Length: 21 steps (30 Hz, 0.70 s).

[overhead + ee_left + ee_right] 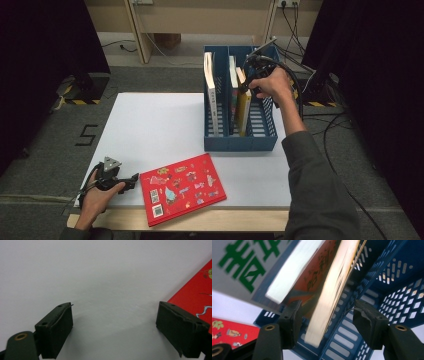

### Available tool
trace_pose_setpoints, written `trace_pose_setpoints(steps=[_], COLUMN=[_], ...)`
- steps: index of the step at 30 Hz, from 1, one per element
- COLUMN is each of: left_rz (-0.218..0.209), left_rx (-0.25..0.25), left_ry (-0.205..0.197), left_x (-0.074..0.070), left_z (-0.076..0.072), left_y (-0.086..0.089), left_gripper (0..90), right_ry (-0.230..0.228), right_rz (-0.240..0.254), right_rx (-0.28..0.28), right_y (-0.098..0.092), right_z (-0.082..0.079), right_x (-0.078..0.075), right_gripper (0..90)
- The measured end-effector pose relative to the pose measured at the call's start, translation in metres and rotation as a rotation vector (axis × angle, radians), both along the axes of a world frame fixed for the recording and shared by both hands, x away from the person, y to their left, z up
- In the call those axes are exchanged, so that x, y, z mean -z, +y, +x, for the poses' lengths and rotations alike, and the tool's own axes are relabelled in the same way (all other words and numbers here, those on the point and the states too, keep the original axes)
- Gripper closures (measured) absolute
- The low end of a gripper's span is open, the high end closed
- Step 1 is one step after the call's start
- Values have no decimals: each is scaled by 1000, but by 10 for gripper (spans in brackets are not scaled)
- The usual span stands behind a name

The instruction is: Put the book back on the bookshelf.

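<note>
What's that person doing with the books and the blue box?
A person is filing books into a blue rack on the table. The right gripper is at a yellow book standing in the rack, jaws open around it. The left gripper rests open beside a red book lying flat.

The table top (150, 125) is plain white, with a pale wooden strip showing along its near edge. Near the front lies a book (181, 188) with a bright red cover scattered with small multicoloured stickers and two black-and-white square codes. Far right stands a blue plastic rack (260, 134) whose walls are pierced with rows of slots. In it, a white-covered book (210, 95) on the left carries green lettering, and a yellow-spined book (243, 107) leans in the middle, its page edges cream, its cover orange with dark characters. Both grippers (131, 178) (248, 75) are black, the left one topped by a grey plate. The sleeve (320, 190) is dark grey-green
</note>
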<state>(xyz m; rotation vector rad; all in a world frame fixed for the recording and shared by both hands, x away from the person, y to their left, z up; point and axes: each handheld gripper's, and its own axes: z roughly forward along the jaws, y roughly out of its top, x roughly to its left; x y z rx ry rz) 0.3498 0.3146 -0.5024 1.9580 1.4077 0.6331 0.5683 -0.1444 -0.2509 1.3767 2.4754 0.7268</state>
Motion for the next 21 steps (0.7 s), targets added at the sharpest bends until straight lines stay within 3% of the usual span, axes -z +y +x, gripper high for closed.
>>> trace_pose_setpoints(steps=[7, 13, 21], left_rz=[0, -2, -12], left_rx=[-1, -2, -2], left_ry=[0, 3, 7], left_x=[0, 0, 1], left_z=[0, 0, 0], left_y=[0, 0, 2], left_gripper=[132, 126, 123], right_ry=[-28, -33, -59], right_rz=[10, -49, -95], right_rx=[-53, -117, -120], right_y=[-16, -25, -39], right_z=[-25, -50, -56], right_x=[4, 19, 52], right_gripper=[411, 480, 578])
